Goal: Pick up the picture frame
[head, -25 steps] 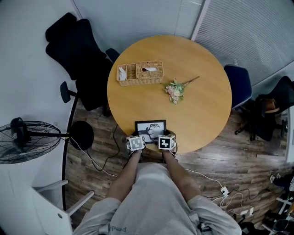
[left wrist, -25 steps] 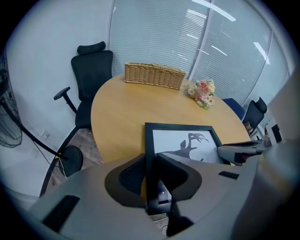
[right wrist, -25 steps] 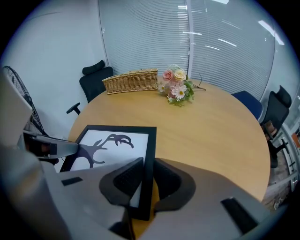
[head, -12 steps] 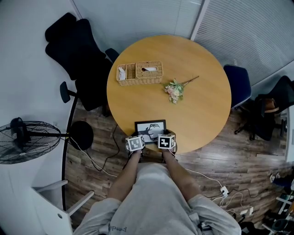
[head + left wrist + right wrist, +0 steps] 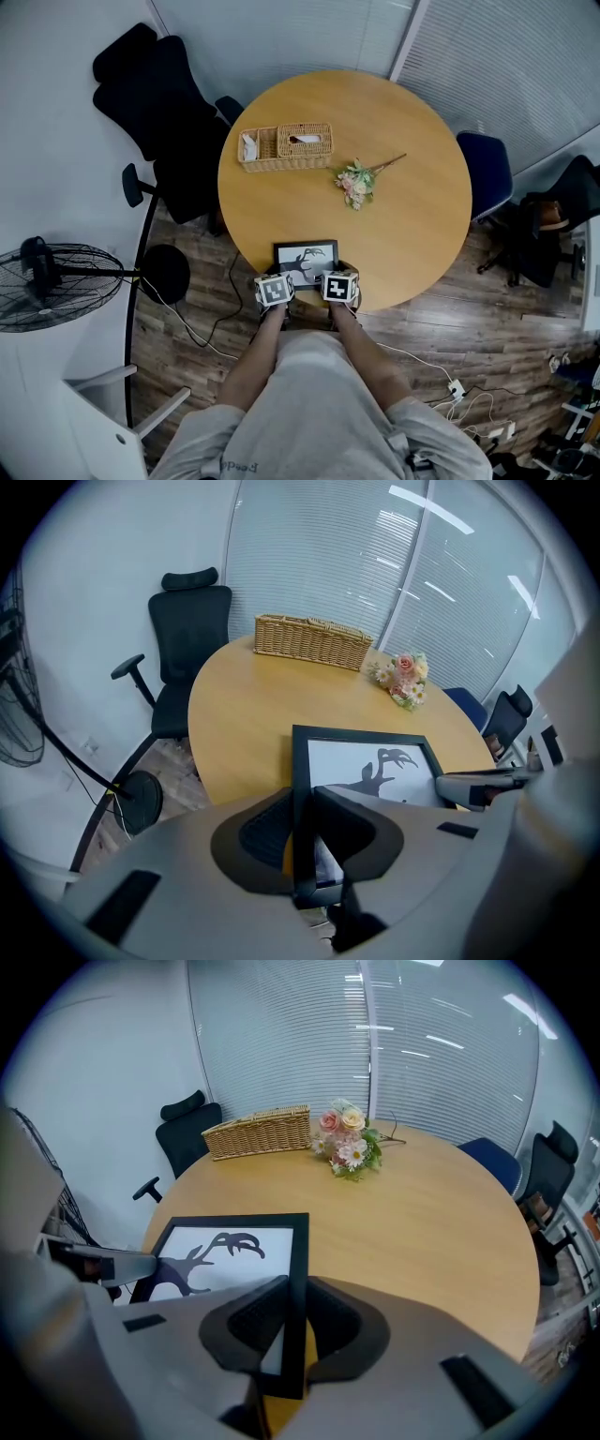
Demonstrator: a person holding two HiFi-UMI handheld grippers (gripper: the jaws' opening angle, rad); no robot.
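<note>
Two sides of the black picture frame (image 5: 370, 766), white print with a dark branching silhouette, are pinched: my left gripper (image 5: 302, 808) on one, right gripper (image 5: 293, 1302) opposite.

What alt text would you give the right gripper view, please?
The right gripper is shut on the right edge of a black picture frame at a round wooden table's near side; a wicker basket and flowers sit beyond.

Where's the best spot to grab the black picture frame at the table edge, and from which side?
Its thin side rails, from the near edge of the table, where the picture frame is. Each rail is slim enough for the fingers; the left gripper and right gripper each clamp one.
</note>
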